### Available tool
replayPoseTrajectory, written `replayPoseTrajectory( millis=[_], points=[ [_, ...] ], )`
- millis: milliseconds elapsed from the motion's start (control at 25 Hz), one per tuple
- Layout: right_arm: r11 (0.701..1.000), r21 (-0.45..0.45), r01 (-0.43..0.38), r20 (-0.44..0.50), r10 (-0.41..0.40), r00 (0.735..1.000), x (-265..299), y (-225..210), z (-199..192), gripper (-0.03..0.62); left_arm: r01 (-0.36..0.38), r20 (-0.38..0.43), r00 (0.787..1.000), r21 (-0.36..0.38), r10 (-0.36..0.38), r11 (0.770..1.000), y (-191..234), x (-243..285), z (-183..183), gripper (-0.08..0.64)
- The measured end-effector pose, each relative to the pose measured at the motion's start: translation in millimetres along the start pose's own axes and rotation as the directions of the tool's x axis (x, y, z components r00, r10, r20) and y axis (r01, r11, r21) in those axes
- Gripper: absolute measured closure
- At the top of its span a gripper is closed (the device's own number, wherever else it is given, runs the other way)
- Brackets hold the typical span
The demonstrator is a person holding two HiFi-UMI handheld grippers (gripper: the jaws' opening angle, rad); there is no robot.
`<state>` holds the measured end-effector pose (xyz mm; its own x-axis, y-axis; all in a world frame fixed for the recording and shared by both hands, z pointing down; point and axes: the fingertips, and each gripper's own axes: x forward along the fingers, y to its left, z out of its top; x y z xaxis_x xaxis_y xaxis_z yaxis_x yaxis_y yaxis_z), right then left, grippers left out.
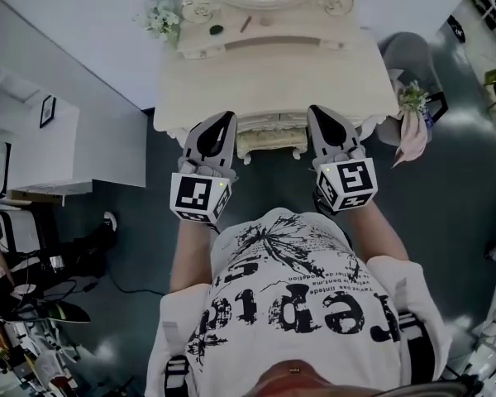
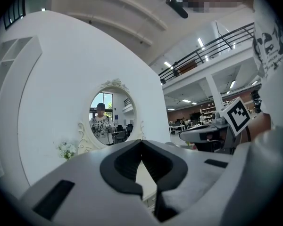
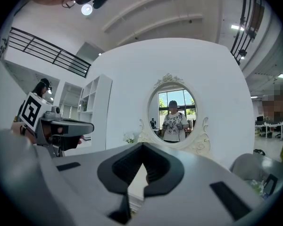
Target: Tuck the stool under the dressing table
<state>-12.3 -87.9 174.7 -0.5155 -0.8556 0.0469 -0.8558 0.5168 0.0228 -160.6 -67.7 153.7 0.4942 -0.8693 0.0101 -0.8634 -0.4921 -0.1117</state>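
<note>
The cream dressing table (image 1: 231, 81) stands against the white wall, and its oval mirror (image 2: 107, 114) (image 3: 176, 114) reflects the person. A carved cream stool edge (image 1: 270, 141) peeks out from under the table's front, between my two grippers. My left gripper (image 1: 226, 120) (image 2: 141, 142) is shut and empty, its tip at the table's front edge. To the right, my right gripper (image 1: 319, 112) (image 3: 142, 146) is also shut and holds nothing. Most of the stool is hidden beneath the tabletop.
White flowers (image 1: 161, 16) and small items sit on the tabletop's back. A grey chair (image 1: 413, 56) with a posy and pink cloth (image 1: 412, 131) stands right of the table. A white shelf unit (image 1: 33, 147) is at the left, with cables and clutter (image 1: 33, 296) on the floor.
</note>
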Motion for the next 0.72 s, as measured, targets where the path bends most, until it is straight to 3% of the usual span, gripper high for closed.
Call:
replayPoseTrajectory(
  millis=[720],
  points=[
    [0.999,-0.032,0.037,-0.040,-0.038,0.998,23,5,-3,0.575,0.009,-0.001,1.000,-0.048,-0.009,0.999,34,14,-3,0.540]
  ],
)
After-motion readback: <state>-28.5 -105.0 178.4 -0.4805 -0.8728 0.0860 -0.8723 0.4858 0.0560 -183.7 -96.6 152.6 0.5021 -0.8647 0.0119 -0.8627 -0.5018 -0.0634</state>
